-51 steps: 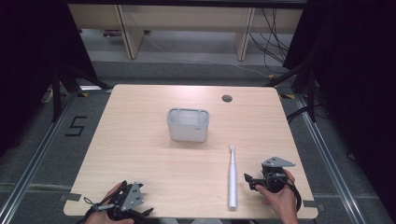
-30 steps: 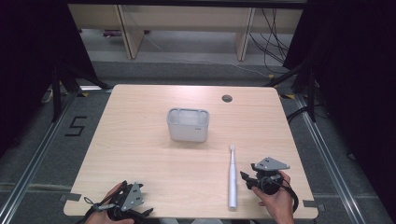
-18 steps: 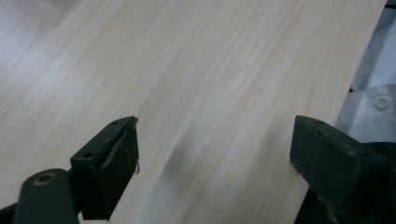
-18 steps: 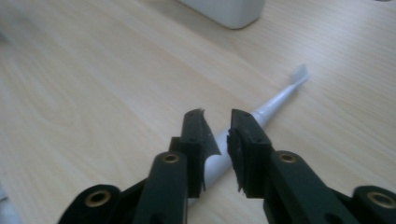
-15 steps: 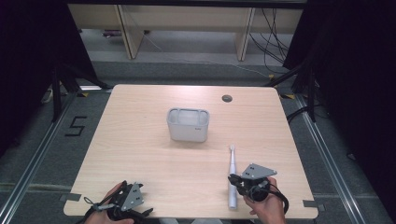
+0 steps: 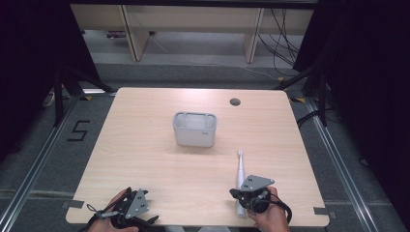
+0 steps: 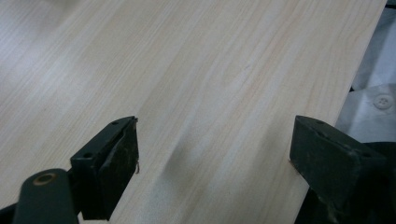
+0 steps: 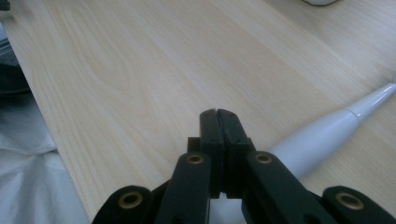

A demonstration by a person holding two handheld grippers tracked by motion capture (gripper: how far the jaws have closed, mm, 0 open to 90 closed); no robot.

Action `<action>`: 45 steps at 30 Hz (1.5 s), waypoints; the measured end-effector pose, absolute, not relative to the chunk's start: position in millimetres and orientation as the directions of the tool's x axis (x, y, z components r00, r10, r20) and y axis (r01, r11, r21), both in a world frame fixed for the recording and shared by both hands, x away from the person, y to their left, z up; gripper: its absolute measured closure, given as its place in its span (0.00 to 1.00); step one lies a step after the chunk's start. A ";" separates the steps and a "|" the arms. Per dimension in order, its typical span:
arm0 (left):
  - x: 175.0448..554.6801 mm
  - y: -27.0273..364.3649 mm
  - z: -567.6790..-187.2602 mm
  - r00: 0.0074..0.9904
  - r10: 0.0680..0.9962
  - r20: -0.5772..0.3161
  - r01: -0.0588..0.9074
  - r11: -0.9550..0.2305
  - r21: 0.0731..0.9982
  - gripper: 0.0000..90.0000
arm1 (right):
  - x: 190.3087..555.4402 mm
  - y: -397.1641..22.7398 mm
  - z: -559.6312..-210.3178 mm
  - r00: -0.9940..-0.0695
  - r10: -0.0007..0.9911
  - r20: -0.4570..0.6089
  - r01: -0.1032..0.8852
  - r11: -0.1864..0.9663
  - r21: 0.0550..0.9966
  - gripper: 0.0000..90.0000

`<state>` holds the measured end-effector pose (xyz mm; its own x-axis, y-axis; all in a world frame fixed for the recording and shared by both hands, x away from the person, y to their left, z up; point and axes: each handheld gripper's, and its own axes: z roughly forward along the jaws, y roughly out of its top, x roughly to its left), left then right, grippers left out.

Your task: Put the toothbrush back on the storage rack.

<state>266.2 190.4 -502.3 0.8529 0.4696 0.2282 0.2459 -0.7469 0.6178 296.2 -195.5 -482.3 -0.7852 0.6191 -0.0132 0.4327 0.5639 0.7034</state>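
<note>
I am holding my right gripper (image 6: 235, 194) low over the near right part of the pale wood-grain table (image 6: 145, 145), with its two black jaws pressed fully together and gripping nothing; in the right gripper view the closed tips (image 8: 217, 116) are hovering over bare wood. The white slender electric toothbrush (image 6: 240, 181) is lying flat on the table, its brush head pointing away from me toward the far edge, and its thicker handle end is passing just beside and partly under my right gripper; in the right gripper view the handle (image 8: 322, 133) is lying just to the right of the jaws, not between them. My left gripper (image 6: 126, 209) is resting at the near left edge, well apart from the toothbrush, jaws spread wide with only bare wood between them (image 7: 210, 154). The grey rectangular plastic holder box (image 6: 194, 129) is standing upright near the table's middle, beyond the toothbrush head. A small dark round grommet hole (image 6: 235, 102) is sitting near the far edge.
</note>
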 end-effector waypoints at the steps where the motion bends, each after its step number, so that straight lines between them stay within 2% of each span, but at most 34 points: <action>1: 266.1 190.2 -502.3 0.853 0.469 0.227 0.246 -0.747 0.618 0.17 | 297.1 -195.3 -483.5 -0.790 0.613 -0.019 0.421 0.564 0.711 1.00; 9: 266.1 190.2 -502.4 0.854 0.468 0.227 0.245 -0.748 0.617 0.17 | 295.1 -193.0 -486.3 -0.800 0.600 0.015 0.456 0.591 0.665 1.00; 11: 266.3 190.1 -502.9 0.853 0.470 0.226 0.248 -0.746 0.618 0.17 | 296.6 -192.6 -487.7 -0.812 0.583 -0.002 0.433 0.604 0.669 1.00; 13: 266.0 190.3 -502.1 0.854 0.468 0.227 0.247 -0.749 0.615 0.17 | 294.0 -191.6 -489.0 -0.797 0.603 0.017 0.461 0.591 0.661 1.00; 28: 266.8 190.5 -503.2 0.850 0.474 0.229 0.250 -0.746 0.617 0.17 | 289.4 -199.8 -494.2 -0.819 0.574 0.013 0.445 0.621 0.645 1.00; 30: 266.5 189.9 -503.8 0.847 0.481 0.225 0.254 -0.739 0.624 0.17 | 289.3 -201.1 -494.3 -0.818 0.575 0.017 0.449 0.621 0.642 1.00; 31: 266.1 190.2 -503.2 0.852 0.473 0.223 0.250 -0.744 0.620 0.17 | 285.9 -203.3 -494.3 -0.797 0.603 0.032 0.481 0.602 0.637 1.00; 34: 266.4 190.1 -503.2 0.852 0.473 0.223 0.250 -0.744 0.620 0.17 | 286.9 -207.9 -495.6 -0.809 0.588 0.025 0.461 0.607 0.648 1.00; 45: 266.3 190.2 -503.1 0.852 0.473 0.224 0.250 -0.744 0.619 0.17 | 284.1 -224.4 -495.0 -0.782 0.623 0.026 0.495 0.596 0.633 1.00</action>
<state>266.3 190.2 -503.1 0.8521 0.4729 0.2244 0.2500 -0.7443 0.6194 284.1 -224.4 -495.0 -0.7821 0.6227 0.0258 0.4951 0.5956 0.6326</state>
